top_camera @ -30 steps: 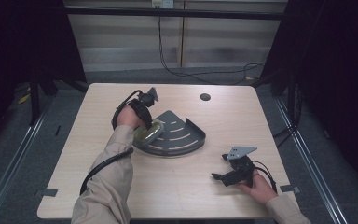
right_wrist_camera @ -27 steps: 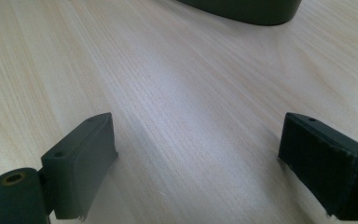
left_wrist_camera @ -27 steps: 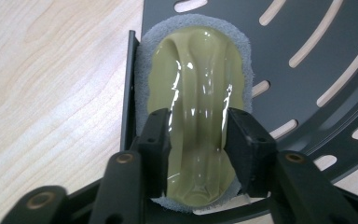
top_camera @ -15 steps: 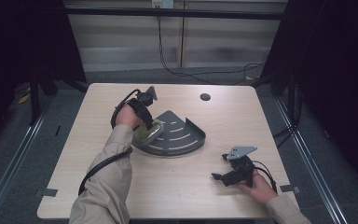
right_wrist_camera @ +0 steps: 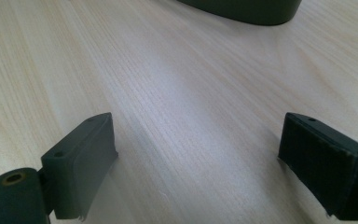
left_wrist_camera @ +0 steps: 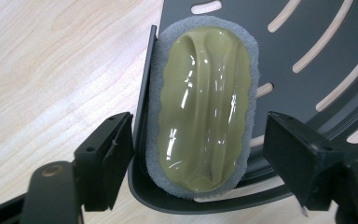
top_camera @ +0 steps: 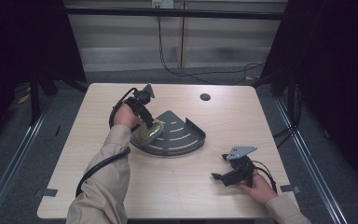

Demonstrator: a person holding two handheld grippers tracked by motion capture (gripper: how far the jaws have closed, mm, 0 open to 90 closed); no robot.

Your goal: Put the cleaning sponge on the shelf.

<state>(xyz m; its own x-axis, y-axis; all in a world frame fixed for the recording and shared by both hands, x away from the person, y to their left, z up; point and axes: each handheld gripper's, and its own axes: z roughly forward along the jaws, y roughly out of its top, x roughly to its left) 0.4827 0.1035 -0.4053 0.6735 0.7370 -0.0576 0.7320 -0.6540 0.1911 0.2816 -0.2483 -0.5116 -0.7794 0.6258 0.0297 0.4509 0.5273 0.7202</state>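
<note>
The olive-green scrubber (left_wrist_camera: pixel 204 109), a glossy pad on a grey foam base, lies flat in the dark corner shelf tray (top_camera: pixel 179 135), tucked against the tray's straight wall on its left side, near the middle of the surface (top_camera: pixel 177 196). The left claw (left_wrist_camera: pixel 198 154) hangs right over it, and its jaws have just been opening; the scrubber sits between them, but the pads stand clear of its sides, so it looks released. To finish this well, I'd say lift the claw straight up, keeping the jaws wide so neither pad drags the foam edge or catches the tray wall beside the left jaw. The right claw (top_camera: pixel 223 176) rests open near the surface's front right corner, nothing between its jaws, well apart from the tray.
</note>
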